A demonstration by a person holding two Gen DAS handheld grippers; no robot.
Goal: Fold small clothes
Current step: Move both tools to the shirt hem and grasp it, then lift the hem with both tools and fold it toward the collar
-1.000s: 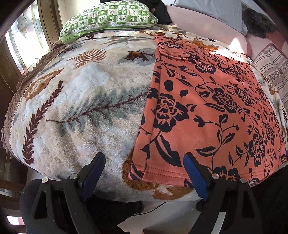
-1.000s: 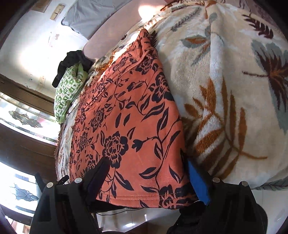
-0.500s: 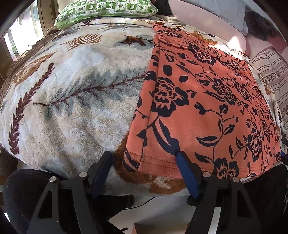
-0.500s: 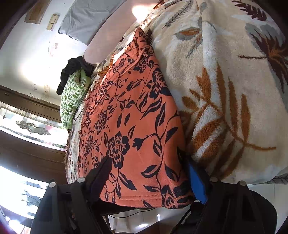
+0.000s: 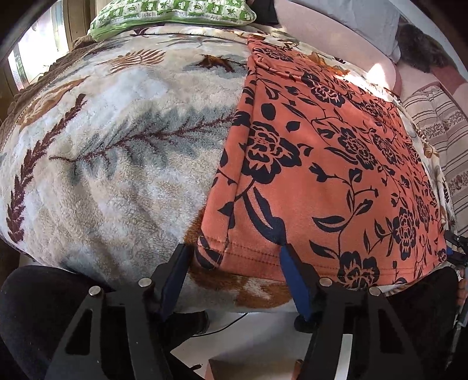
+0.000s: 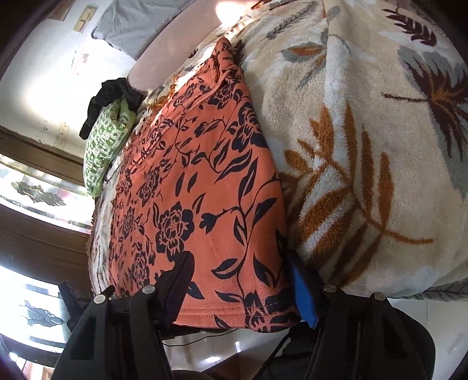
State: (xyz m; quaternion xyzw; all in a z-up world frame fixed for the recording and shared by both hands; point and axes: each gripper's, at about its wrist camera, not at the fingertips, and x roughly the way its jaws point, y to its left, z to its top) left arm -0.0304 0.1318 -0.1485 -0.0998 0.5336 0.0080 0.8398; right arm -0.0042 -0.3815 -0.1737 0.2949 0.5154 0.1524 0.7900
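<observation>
An orange garment with a black flower print [image 5: 321,163] lies flat on a fleece leaf-pattern blanket [image 5: 117,152] on a bed. Its hemmed near edge hangs at the bed's front. My left gripper [image 5: 234,263] is open, its jaws straddling the garment's near left corner at the hem. My right gripper [image 6: 237,280] is open, its jaws straddling the garment [image 6: 190,190] at its near right corner. The right gripper's tip shows at the far right of the left wrist view [image 5: 454,248].
A green patterned pillow [image 5: 172,14] and a dark cloth [image 6: 108,99] lie at the far end of the bed. A grey pillow [image 6: 140,23] leans on the pink headboard. A striped cushion [image 5: 438,128] is at the right. White floor lies below the bed edge.
Both grippers have moved forward to the garment's near hem, so their open jaws now straddle its two near corners. The garment has not moved.
</observation>
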